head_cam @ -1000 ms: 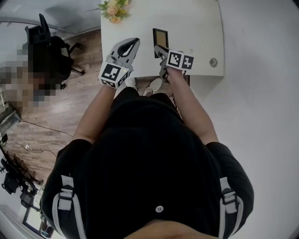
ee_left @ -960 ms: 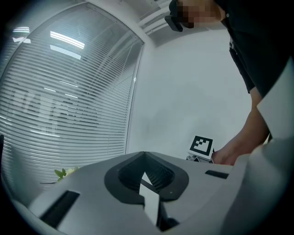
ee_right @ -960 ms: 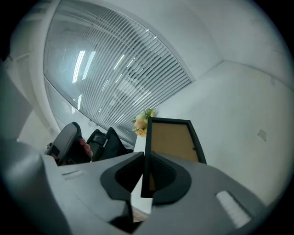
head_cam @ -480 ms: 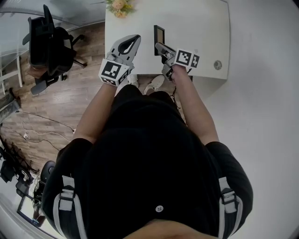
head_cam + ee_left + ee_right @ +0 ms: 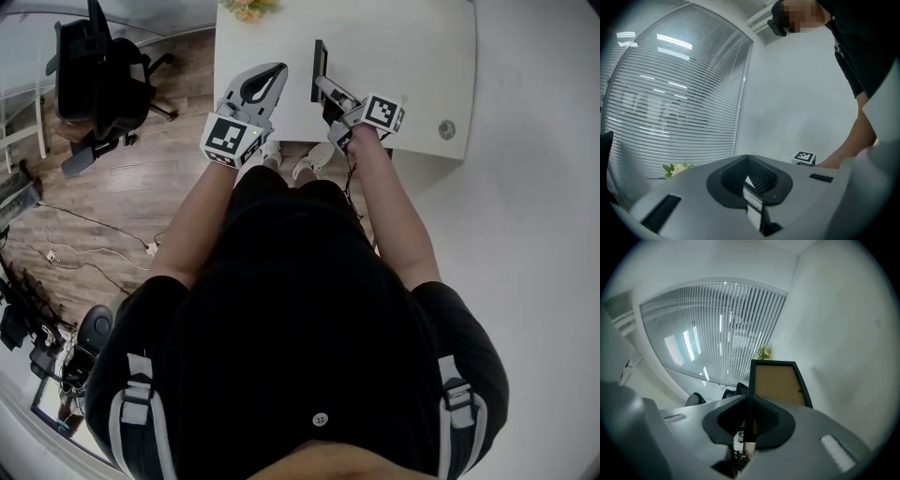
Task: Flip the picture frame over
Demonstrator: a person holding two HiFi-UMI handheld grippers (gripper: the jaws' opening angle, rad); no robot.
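At the far left an office chair [image 5: 94, 75] stands on the wood floor, well away from the work. The left gripper [image 5: 277, 73] hovers over the near left part of the white counter [image 5: 403, 56], its jaws closed together on nothing, just beside the picture frame [image 5: 319, 61] but apart from it. The frame is tipped up on edge above the counter and looks like a thin dark strip from the head view; whether its lower edge rests on the surface cannot be told. The right gripper [image 5: 323, 86] is clenched on the black rim at the end nearest the person, and its own view shows a brown panel inside that rim running away from the jaws. The frame is probably light and stiff, so a pinch on one rim can carry it. The smooth, narrow moulding may swivel or slip between the pads, and any glazing on the hidden face would crack if the frame dropped flat. The rim is the safe hold, not the panel. The free left gripper could steady the opposite edge while the frame is laid down.
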